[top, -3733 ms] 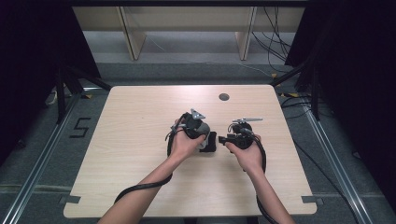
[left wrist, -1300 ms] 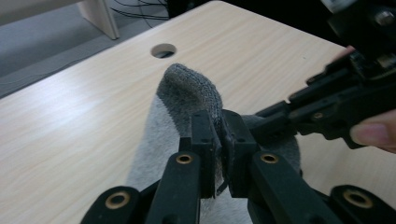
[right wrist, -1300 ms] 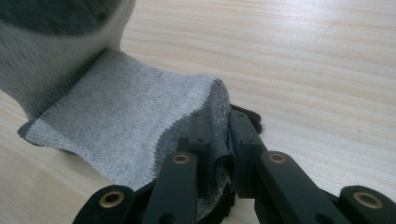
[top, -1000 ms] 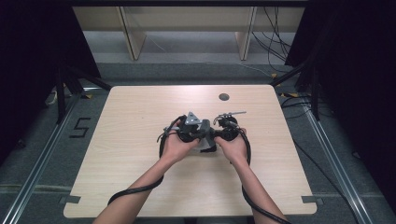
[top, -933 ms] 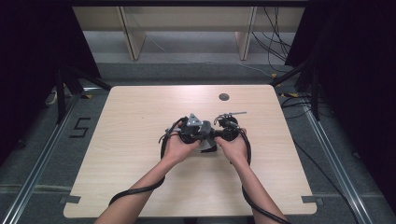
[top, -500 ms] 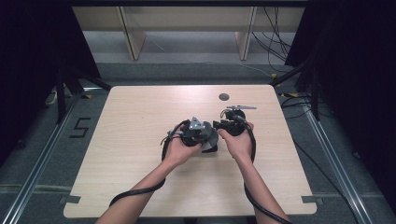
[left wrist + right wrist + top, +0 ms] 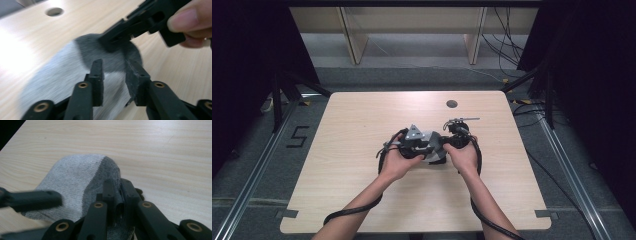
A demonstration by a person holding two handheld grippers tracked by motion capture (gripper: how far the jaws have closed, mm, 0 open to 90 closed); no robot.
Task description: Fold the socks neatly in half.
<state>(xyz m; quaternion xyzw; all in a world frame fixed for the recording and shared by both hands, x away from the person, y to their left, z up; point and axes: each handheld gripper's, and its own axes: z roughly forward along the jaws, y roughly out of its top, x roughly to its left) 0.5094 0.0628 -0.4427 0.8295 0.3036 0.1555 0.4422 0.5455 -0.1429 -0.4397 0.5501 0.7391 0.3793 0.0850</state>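
Grey sock [image 7: 82, 182] lies mid-table, toward the cable hole [image 7: 451, 104]; right gripper [image 7: 115, 191] is clamped on its dark edge, left gripper [image 7: 113, 75] apart over it, probably next pinching for folding.

Left gripper [image 7: 113, 75] agape, right gripper [image 7: 115, 190] pinched.

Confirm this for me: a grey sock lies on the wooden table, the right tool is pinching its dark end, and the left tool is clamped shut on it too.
One thing is off. The left tool is not clamped: the left gripper view shows its jaws apart, with the grey sock lying between and beyond them. The rest holds: the right tool pinches the sock's dark end on the wooden table.
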